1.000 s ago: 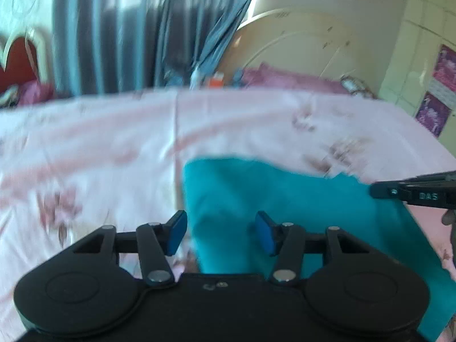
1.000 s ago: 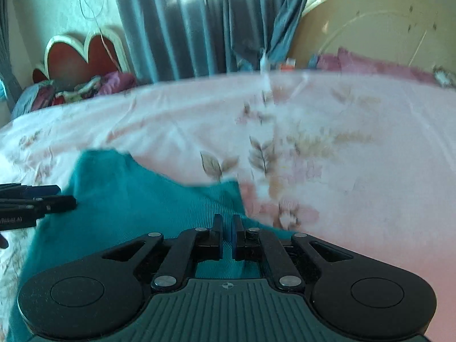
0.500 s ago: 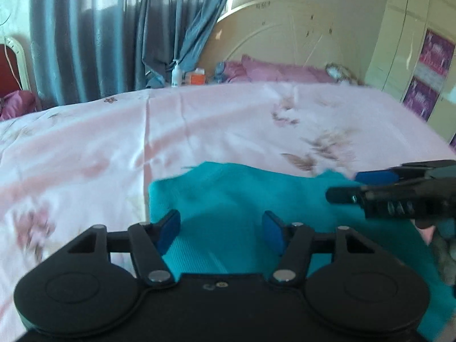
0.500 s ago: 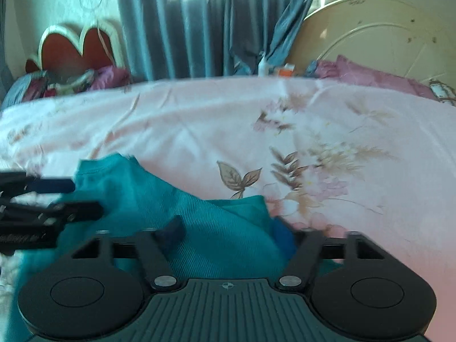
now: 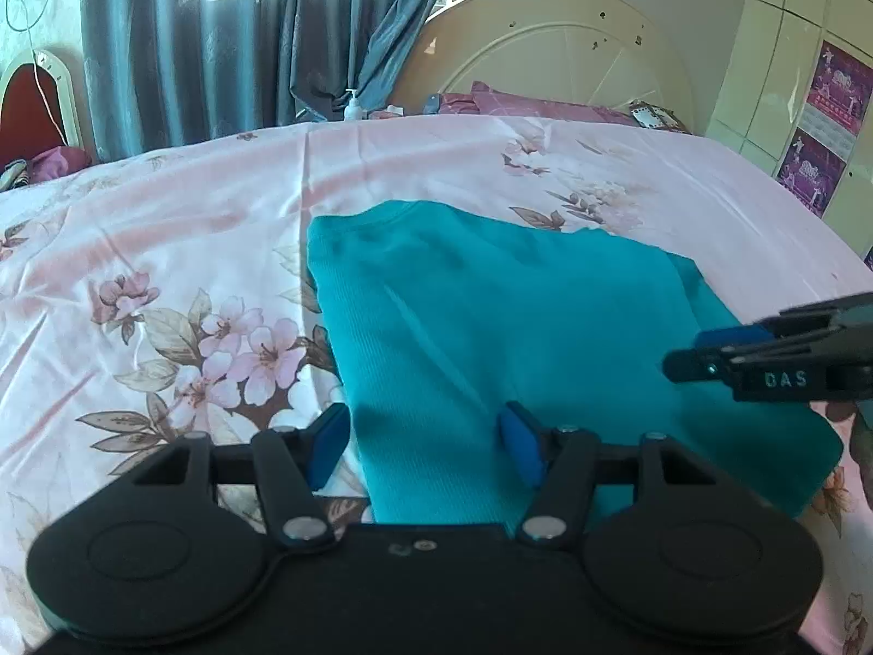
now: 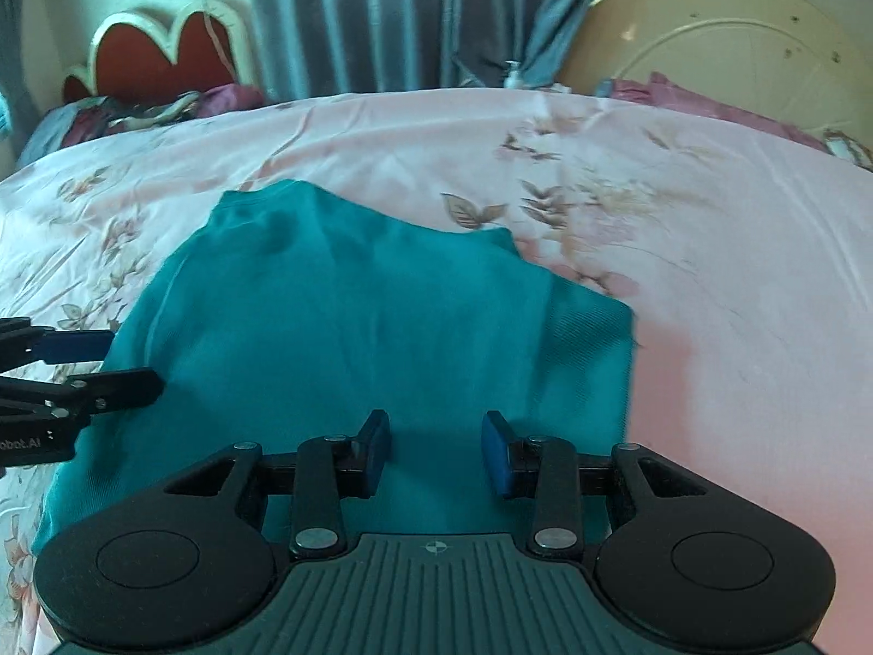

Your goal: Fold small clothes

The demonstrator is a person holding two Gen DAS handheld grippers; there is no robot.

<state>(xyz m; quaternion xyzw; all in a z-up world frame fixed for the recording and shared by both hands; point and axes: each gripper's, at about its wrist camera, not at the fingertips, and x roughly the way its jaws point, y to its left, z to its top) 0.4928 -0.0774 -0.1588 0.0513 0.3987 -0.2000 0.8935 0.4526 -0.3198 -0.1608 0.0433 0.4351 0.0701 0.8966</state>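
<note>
Bed [image 5: 163, 229] covered by a pink floral sheet [image 6: 682, 207]. A teal garment [image 5: 491, 316], folded, lies flat directly on the sheet; purple pillows [image 5: 524, 103] rest at the far edge by the headboard.

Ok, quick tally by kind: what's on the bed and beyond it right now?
Teal garment: 1
Open grippers: 2, left and right
Floral bedsheet: 1
Pump bottle: 1
Total: 5
</note>
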